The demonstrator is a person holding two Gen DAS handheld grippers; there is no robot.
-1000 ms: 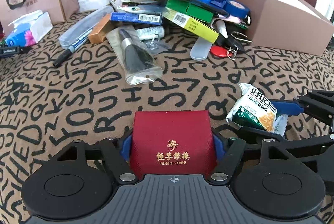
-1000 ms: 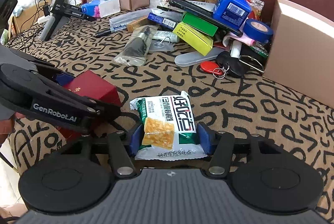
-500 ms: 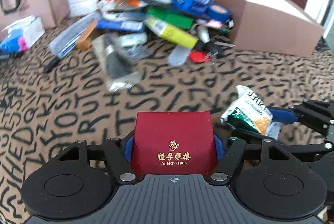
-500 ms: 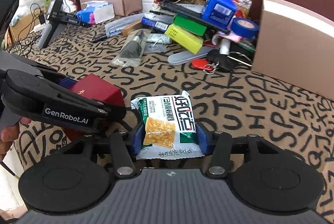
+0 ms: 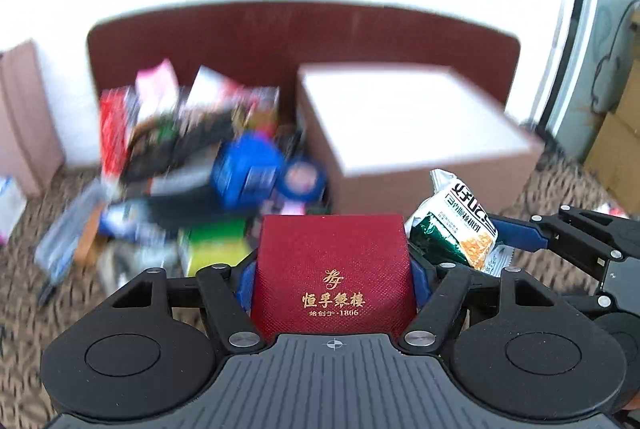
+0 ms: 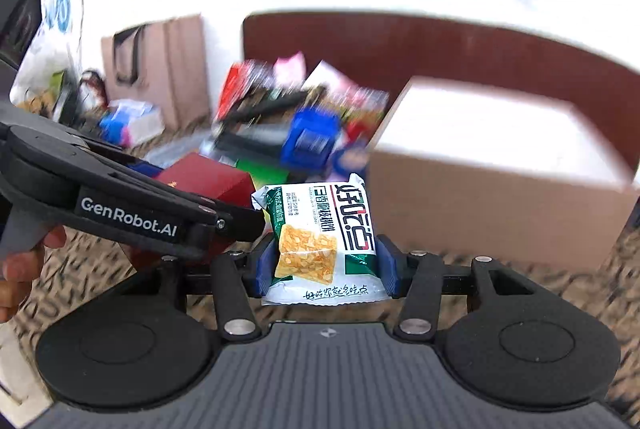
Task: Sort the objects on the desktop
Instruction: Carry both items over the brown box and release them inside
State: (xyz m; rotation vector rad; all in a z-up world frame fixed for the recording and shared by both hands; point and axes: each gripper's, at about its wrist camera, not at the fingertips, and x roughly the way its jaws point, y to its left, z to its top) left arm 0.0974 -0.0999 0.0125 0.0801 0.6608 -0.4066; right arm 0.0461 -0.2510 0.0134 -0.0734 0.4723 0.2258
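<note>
We note the brown cardboard box [image 5: 412, 133] ahead, blurred clutter beside it. Our left gripper [image 5: 333, 281] clamps the red gift box [image 5: 333, 269]; our right gripper [image 6: 325, 265] clamps the snack packet [image 6: 320, 237], both held aloft.

Two handheld tools: the left tool [image 5: 334, 281] grips one red gift box [image 5: 333, 269], the right tool [image 6: 325, 265] one snack packet [image 6: 322, 229]. One pink cardboard box [image 5: 404, 125] and one pink paper bag [image 6: 160, 65] stand on the patterned cover. One tissue pack [image 6: 130, 121] lies near the bag. The blurred heap [image 5: 192, 157] of small objects beside the box cannot be counted.
</note>
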